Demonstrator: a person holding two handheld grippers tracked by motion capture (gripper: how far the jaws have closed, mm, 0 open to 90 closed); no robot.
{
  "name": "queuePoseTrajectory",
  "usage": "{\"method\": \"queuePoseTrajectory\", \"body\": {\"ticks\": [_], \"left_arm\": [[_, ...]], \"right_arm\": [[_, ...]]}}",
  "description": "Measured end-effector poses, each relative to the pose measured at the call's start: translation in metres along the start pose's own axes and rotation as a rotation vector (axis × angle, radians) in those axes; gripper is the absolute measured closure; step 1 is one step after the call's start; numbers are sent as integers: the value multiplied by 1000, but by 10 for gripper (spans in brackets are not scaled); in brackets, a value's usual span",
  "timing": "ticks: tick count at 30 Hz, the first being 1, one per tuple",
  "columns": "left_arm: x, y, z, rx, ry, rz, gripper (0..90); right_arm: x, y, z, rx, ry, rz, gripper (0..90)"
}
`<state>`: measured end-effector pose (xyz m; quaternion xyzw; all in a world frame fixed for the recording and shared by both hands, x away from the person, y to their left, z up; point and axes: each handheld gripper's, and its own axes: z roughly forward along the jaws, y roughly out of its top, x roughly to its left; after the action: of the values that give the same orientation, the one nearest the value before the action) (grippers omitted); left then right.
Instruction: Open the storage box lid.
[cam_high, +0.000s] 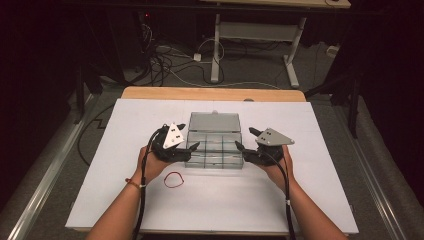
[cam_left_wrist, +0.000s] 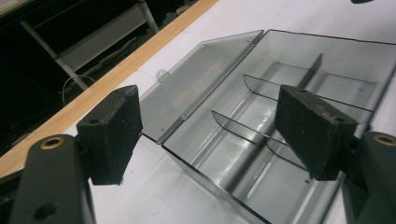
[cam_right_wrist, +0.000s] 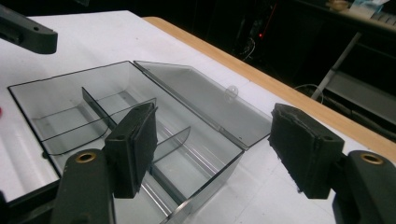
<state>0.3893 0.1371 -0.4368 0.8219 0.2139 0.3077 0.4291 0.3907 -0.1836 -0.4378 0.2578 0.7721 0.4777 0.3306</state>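
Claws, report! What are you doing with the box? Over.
Left claw open, right claw open, one at each end of the box. Box clear, lid flat open, compartments look empty. Red rubber band on the table in front, not blocking.

White-topped table (cam_high: 310, 200) with wooden far edge, open clear compartment box (cam_high: 214, 145), red rubber band (cam_high: 174, 180)

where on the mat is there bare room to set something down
Free: the mat left of the left gripper, right of the right gripper, and the strip behind the lid. Near edge is free beside the rubber band. Crowded: the middle, where both open grippers flank the box.
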Motion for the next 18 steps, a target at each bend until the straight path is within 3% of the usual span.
{"method": "queuePoseTrajectory", "body": {"ticks": [8,13,16,18], "left_arm": [[-4,-10,-16,10,-43,-23,222],[-7,-26,-21,98,-49,-26,236],[-6,-39,-24,140,-77,-75,238],[-8,-48,-25,171,-88,-75,251]], "right_arm": [[2,1,-23,-16,1,-9,290],[6,-5,-33,43,27,-17,281],[11,-11,-41,83,14,-37,272],[13,-15,-48,88,11,-43,271]]}}
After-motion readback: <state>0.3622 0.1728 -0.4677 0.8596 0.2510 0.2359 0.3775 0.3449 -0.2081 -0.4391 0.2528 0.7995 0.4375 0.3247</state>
